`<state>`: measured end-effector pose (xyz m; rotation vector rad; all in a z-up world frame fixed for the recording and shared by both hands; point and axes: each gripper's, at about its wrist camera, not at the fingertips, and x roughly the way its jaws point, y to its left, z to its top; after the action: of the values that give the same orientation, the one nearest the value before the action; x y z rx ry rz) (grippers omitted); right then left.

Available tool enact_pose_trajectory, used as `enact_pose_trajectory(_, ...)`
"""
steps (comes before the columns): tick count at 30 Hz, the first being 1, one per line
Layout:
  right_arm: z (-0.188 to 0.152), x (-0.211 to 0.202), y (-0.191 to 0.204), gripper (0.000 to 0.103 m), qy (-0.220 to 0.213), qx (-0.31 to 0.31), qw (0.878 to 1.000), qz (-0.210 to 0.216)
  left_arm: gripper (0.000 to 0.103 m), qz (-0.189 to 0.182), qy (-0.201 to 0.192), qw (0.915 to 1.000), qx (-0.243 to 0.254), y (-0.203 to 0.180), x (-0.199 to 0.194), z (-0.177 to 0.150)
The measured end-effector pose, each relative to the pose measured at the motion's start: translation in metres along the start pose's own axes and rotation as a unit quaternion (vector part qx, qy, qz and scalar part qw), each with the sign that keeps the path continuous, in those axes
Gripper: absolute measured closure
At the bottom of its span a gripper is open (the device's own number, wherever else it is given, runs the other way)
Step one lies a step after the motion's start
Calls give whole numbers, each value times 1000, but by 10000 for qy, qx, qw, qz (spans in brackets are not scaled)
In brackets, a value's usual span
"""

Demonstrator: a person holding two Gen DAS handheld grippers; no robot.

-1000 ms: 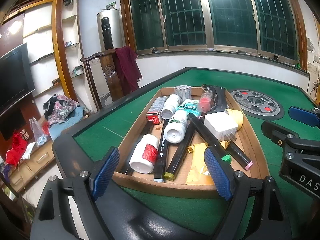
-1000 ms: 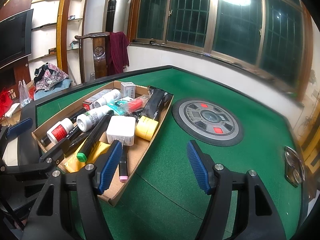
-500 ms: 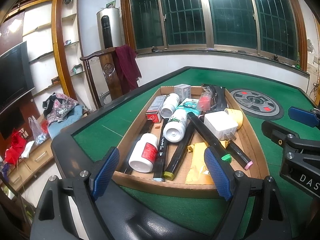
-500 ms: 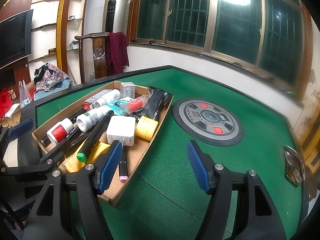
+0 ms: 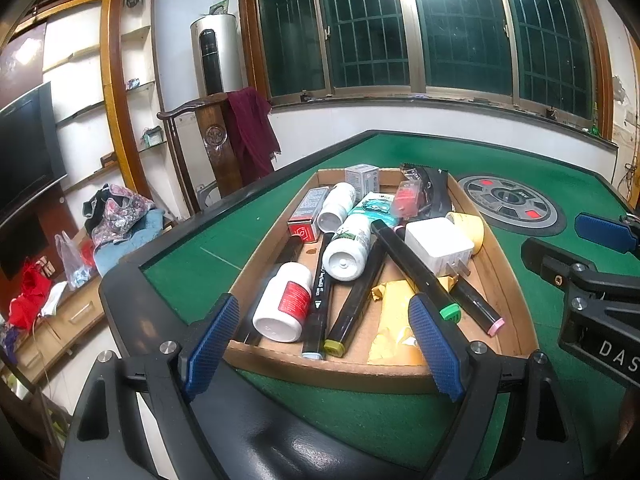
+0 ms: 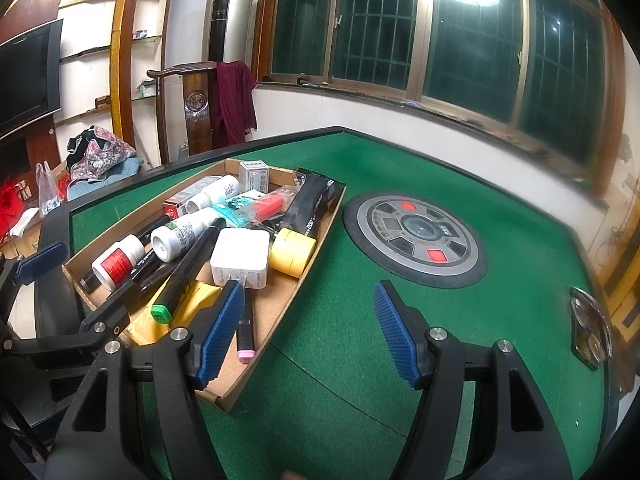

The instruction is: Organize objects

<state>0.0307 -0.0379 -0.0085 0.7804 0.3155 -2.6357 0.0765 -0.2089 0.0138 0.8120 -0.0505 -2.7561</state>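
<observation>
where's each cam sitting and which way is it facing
Left wrist: on the left gripper, tilted down at the cardboard tray straight ahead; its blue fingers frame the tray's near end, and the right gripper shows at the right edge.
Right wrist: on the right gripper, tilted down over green felt, tray to its left; left gripper at the left edge.
Shared: tray, white charger, round grey disc.

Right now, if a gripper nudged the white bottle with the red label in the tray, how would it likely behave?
The white bottle with the red label lies on its side, so it would probably roll. It leans against a black marker, which may shift too. Its smooth plastic looks slippery for the pads.
</observation>
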Motion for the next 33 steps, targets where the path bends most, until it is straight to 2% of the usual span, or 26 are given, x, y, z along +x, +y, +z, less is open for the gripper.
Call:
enact_pose_trajectory(8,0,-1,1,37,-26,-46,10000,-16,20,-32,8,10000,-1,0,0,0)
enact_pose_trajectory(12,0,0,4,37,-47,-142,9997,-181,20,-58,37,10000,-52,2,0,0)
enact_pose_trajectory(33,0,-3,-1,37,-73,-9,10000,-61,20,29,-6,10000,-80,6,0,-1)
